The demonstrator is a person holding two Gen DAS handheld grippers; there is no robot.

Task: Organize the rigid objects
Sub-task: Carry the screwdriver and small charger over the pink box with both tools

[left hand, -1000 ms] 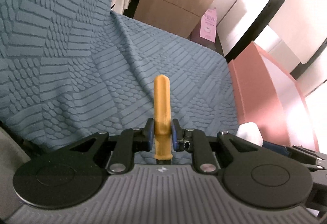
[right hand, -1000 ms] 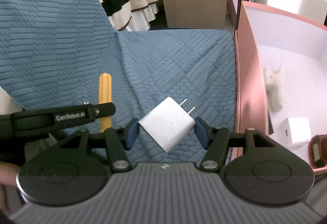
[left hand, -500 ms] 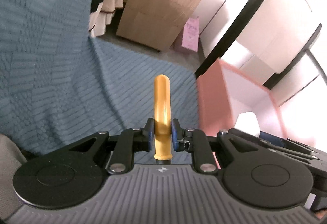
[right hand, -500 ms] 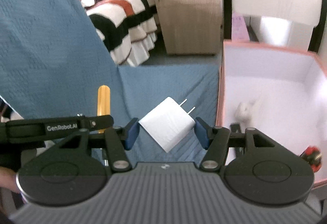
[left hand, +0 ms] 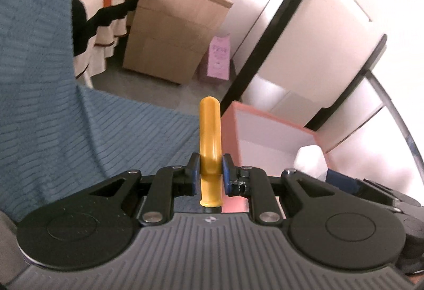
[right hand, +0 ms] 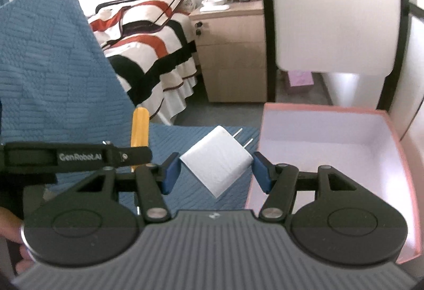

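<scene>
Nearest in my left wrist view, low in the centre of the frame, my left gripper (left hand: pixel 210 174) is pressed onto a slim yellow plastic stick with a rounded tip (left hand: pixel 210 136). The blue pads (left hand: pixel 194 173) pinch it near its lower end, so most of its length stands upright above the jaws. It looks stiff, light and smooth. I judge it could pivot or slide in so low a hold, and a hold nearer its middle would be steadier.

In my right wrist view, centre frame, my right gripper (right hand: pixel 215 169) holds a white plastic cube-shaped wall charger with two metal prongs (right hand: pixel 217 157). It sits cornerwise, one corner against each blue pad, prongs pointing up and to the right. It looks rigid, fairly light and glossy. A corner hold gives little contact, so I judge it could twist out; the flat sides are the better place to take it, clear of the thin prongs.

Beyond both tools, lower left and centre, lies a blue quilted textured fabric cover (right hand: pixel 53 83). At the right of each frame stands an open pink cardboard box with a pale lining (right hand: pixel 397 147), likely where these go; the part I can see inside shows nothing.

Farther back are a bed with a red, black and cream striped cover (right hand: pixel 148 35) and a light wooden bedside cabinet (right hand: pixel 230 51).
</scene>
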